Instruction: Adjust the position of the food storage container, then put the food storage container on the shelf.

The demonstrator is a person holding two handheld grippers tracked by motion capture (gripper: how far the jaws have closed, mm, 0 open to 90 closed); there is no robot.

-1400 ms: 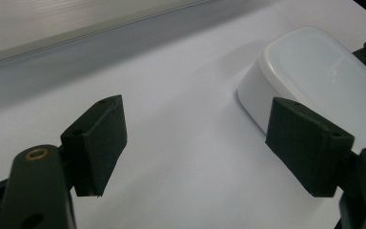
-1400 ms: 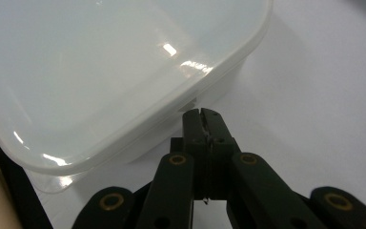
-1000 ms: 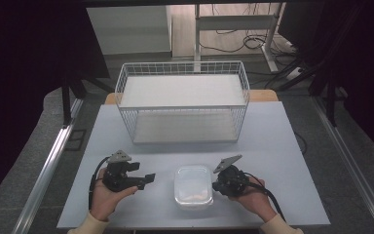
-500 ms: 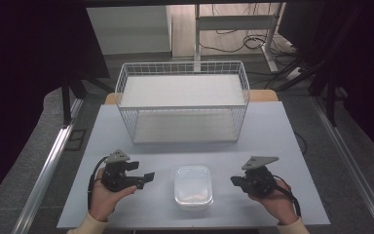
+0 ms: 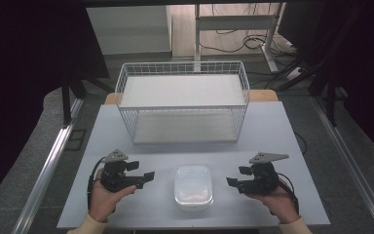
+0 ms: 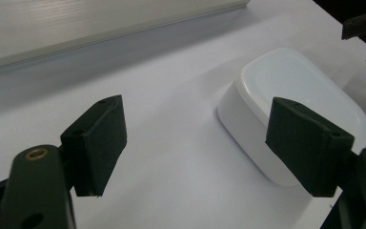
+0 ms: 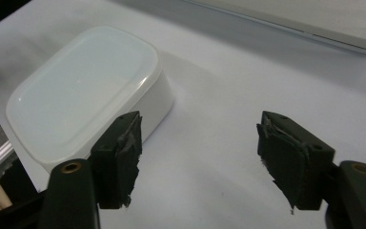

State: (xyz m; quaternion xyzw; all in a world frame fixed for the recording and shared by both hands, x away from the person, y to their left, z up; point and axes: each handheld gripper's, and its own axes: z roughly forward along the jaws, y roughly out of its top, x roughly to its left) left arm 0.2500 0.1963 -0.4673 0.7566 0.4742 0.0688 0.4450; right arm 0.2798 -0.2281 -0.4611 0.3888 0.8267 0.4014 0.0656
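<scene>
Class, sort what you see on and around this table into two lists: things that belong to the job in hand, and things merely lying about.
Belonging to the job:
- white lidded container
- left hand-held gripper, open, beside it
- right hand-held gripper, open, on its other side

Lying about:
- white wire basket, apart at the table's far side
- cables on the floor

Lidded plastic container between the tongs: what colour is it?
Translucent white container, lid included; it shows best in the right gripper view.

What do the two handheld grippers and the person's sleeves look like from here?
Both the left gripper and right gripper are black, each topped by a grey three-cornered plate, with a black cable trailing back. Their jaws are blocky black pads with brass-coloured pivot pins; the right pads look frayed. Cream sleeve cuffs.
</scene>
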